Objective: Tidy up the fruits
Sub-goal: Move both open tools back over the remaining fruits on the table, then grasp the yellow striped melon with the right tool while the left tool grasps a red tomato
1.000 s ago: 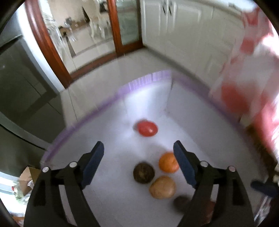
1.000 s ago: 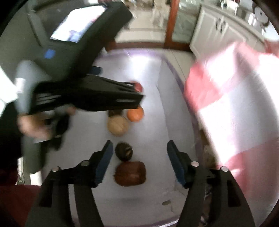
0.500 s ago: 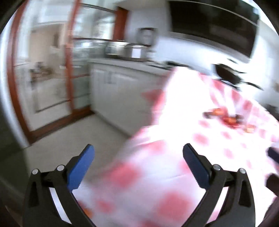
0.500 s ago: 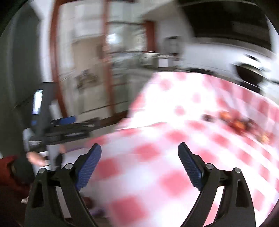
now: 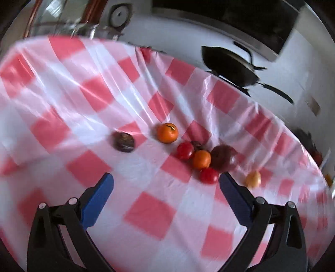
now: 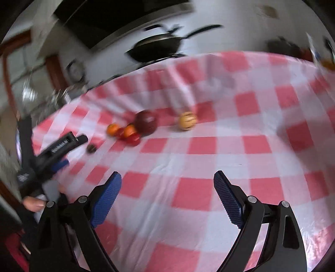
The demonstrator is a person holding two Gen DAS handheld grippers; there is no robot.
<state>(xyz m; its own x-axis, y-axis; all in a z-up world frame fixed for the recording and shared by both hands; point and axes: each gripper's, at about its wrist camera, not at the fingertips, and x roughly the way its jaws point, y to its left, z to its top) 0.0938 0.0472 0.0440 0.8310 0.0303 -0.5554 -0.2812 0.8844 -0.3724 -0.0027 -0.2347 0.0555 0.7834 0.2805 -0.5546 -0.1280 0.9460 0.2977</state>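
Note:
Several fruits lie on a red-and-white checked tablecloth (image 5: pixel 62 129). In the left wrist view I see an orange (image 5: pixel 167 132), a dark round fruit (image 5: pixel 124 142), two red tomatoes (image 5: pixel 185 150) (image 5: pixel 209 175), a second orange (image 5: pixel 201 159), a dark red fruit (image 5: pixel 223 157) and a yellow fruit (image 5: pixel 253 178). My left gripper (image 5: pixel 166 184) is open and empty, above the cloth just short of the cluster. My right gripper (image 6: pixel 167 181) is open and empty, farther from the dark red fruit (image 6: pixel 146 123) and the yellow fruit (image 6: pixel 187 121). The left gripper also shows in the right wrist view (image 6: pixel 60 146).
A black wok (image 5: pixel 229 68) stands on the counter behind the table, also in the right wrist view (image 6: pixel 157 48). A dark range hood (image 5: pixel 240 18) hangs above. Small items (image 6: pixel 326 60) sit at the table's far right edge.
Both grippers have swung up from the purple-rimmed box of fruit on the floor to the table top. Both stayed open and empty.

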